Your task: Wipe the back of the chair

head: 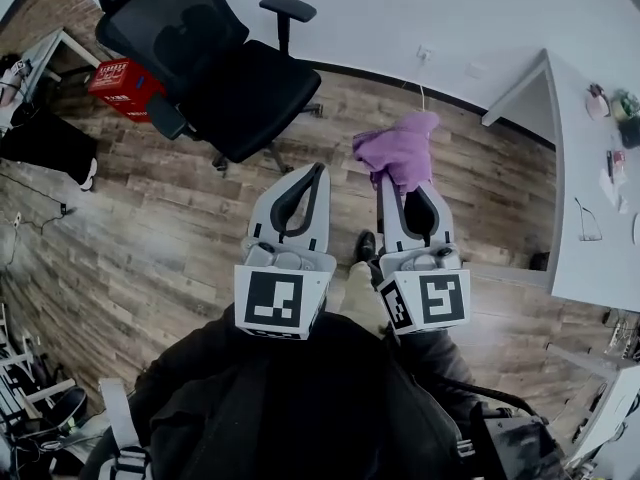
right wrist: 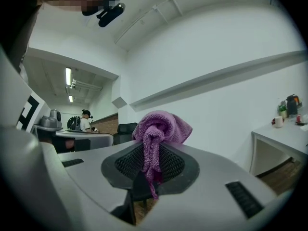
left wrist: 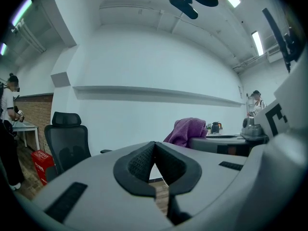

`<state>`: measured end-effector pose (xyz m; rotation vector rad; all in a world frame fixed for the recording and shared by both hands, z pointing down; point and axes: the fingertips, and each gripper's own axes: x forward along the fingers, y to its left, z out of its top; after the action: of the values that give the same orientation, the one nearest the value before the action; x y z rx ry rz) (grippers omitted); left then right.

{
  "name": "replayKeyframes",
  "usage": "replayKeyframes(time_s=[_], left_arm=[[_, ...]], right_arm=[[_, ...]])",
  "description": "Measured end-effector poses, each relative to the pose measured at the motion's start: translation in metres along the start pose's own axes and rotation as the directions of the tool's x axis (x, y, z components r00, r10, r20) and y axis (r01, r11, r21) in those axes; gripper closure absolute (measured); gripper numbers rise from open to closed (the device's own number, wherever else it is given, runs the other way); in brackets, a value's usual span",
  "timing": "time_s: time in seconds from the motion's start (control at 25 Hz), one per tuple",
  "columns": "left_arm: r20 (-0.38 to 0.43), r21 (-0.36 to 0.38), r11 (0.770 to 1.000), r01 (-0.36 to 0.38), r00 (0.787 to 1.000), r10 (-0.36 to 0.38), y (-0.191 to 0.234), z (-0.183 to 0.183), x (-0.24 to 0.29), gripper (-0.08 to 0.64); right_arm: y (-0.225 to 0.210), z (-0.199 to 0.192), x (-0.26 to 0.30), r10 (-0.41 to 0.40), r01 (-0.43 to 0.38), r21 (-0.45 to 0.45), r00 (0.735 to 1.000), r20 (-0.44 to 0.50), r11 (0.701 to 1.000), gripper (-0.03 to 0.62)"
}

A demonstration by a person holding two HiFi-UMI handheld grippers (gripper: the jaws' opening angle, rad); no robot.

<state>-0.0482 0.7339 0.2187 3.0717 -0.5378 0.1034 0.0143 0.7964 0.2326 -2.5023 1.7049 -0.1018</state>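
Standing well apart from both tongs, the black mesh-backed chair (head: 215, 63) has wide plank floor (head: 150, 228) before it, and a white bench (head: 590, 218) edges the right. The right tongs (right wrist: 151, 153), held level, pinch a nubby purple cloth (right wrist: 161, 124). The left tongs (left wrist: 155, 148) alongside are closed on nothing.

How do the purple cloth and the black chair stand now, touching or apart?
Apart. In the head view, the purple cloth, pinched in the right gripper, hangs clear of the black chair, with bare floor showing between them.
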Motion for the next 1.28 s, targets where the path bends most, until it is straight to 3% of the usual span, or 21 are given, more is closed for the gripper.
replayKeyframes(time_s=[0.32, 0.64, 0.84, 1.08, 1.28], left_arm=[[-0.08, 0.027, 0.998, -0.05, 0.995, 0.052, -0.019, -0.005, 0.109, 0.555], [-0.055, 0.065, 0.991, -0.115, 0.991, 0.119, -0.031, 0.017, 0.177, 0.555], [-0.043, 0.075, 0.973, -0.218, 0.974, 0.222, -0.006, 0.021, 0.19, 0.556], [-0.034, 0.077, 0.945, -0.318, 0.946, 0.322, 0.043, 0.024, 0.187, 0.556], [-0.019, 0.009, 0.912, -0.409, 0.912, 0.409, 0.099, 0.019, 0.186, 0.556]], right_arm=[[-0.088, -0.006, 0.067, 0.081, -0.079, 0.058, 0.996, -0.033, 0.995, 0.52], [-0.135, 0.011, 0.117, 0.191, -0.19, 0.081, 0.982, -0.008, 0.979, 0.52], [-0.137, 0.018, 0.151, 0.28, -0.28, 0.075, 0.96, 0.006, 0.957, 0.52], [-0.107, 0.022, 0.193, 0.38, -0.38, 0.059, 0.925, -0.001, 0.923, 0.52], [-0.075, 0.013, 0.236, 0.445, -0.444, 0.038, 0.895, -0.03, 0.895, 0.52]])
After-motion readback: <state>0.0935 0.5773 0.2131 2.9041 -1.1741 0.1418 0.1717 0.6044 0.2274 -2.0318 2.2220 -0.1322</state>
